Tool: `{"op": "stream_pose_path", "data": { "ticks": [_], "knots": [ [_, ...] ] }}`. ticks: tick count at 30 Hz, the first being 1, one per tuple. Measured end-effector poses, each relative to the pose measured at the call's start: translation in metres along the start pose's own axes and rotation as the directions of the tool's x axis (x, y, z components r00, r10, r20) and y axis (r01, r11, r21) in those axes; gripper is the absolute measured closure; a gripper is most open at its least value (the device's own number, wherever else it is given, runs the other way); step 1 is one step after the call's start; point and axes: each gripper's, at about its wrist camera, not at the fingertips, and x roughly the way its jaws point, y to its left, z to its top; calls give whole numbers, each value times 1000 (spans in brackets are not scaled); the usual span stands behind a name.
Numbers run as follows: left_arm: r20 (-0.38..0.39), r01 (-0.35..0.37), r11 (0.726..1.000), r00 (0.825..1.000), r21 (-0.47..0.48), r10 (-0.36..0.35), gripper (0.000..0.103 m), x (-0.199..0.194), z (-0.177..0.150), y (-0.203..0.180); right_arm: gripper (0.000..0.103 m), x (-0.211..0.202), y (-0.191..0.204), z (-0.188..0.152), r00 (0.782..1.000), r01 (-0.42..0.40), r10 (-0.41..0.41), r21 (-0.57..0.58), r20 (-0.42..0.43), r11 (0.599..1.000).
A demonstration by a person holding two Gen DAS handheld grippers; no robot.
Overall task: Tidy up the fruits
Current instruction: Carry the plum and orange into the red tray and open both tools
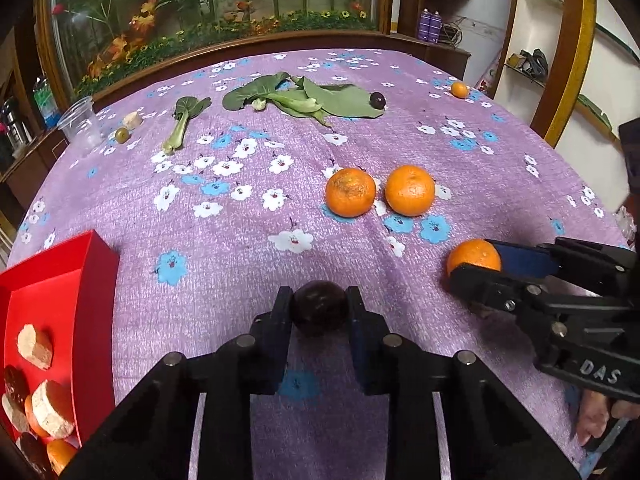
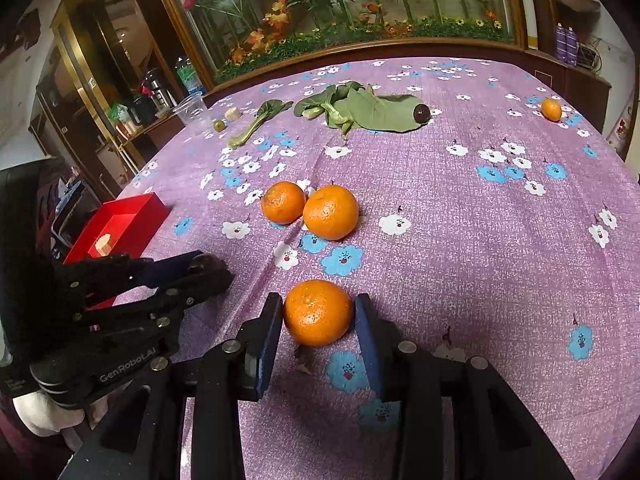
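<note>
Fruit is pinched by both grippers above the purple floral desk [image 1: 240,272]: a dark plum [image 1: 319,307] by the left gripper [image 1: 319,310], an orange [image 2: 319,312] by the right gripper [image 2: 319,318]. Left of the plum, a red box [image 1: 86,280] is seen holding fruit.

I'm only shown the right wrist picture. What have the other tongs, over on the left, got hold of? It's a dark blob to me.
Observer: The left tongs are shut on a dark round fruit, pads pressing both its sides.
Operator: Much like my orange, then. Is the red box nearly empty?
Observer: No. The near end, hidden from you, holds pale chunks, dark fruits and more oranges.
</note>
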Motion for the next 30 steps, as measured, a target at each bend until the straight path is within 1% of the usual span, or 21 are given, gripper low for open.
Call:
{"op": "stream_pose_path", "data": {
  "ticks": [5, 8, 11, 16, 22, 27, 30],
  "knots": [
    [33, 19, 998, 999, -63, -17, 78, -21, -6, 11, 65, 0, 1, -1, 1000, 6, -6, 0, 3, 1000],
    [62, 11, 995, 998, -96, -5, 78, -38, -11, 20, 66, -5, 3, -1, 1000, 23, -23, -2, 15, 1000],
    [89, 3, 990, 996, -139, 10, 78, -55, -17, 34, 66, -11, 6, -1, 999, 21, -21, 1, 31, 1000],
    [126, -10, 979, 991, -206, 37, 78, -80, -28, 59, 66, -19, 21, 1, 999, -11, 11, 2, 38, 1000],
    [154, -30, 952, 985, -304, 81, 78, -101, -44, 97, 65, -26, 65, 9, 998, -37, 41, -87, 46, 995],
    [169, -85, 931, 974, -356, 153, 78, -115, -56, 124, 65, -21, 112, 16, 996, -67, 75, -174, 40, 982],
    [172, -106, 917, 968, -385, 184, 78, -122, -62, 141, 65, -14, 137, 22, 995, -84, 92, -214, 31, 973]
  ]
}}
